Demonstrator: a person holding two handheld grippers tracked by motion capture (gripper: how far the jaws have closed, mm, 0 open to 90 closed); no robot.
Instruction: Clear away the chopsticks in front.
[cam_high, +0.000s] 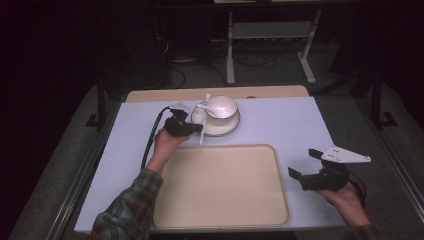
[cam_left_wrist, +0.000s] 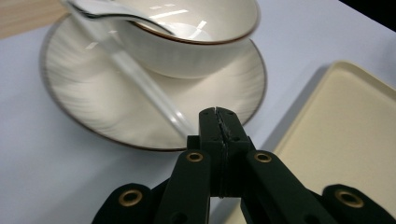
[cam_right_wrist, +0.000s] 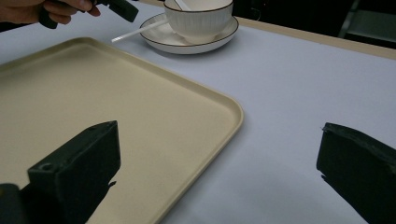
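White spoon (cam_left_wrist: 140, 84) pinched by left gripper (cam_left_wrist: 217, 122) (jaws together).

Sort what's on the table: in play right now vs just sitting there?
In play:
left gripper, jaws shut on the white stick
plate the stick lies across
bowl on that plate

Sitting there:
tray, bare
spoon in the bowl
right gripper, open, beside the tray

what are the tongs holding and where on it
The left tongs are shut on the spoon at the end of its handle, its bowl end resting in the bowl. The right tongs are open, holding nothing.
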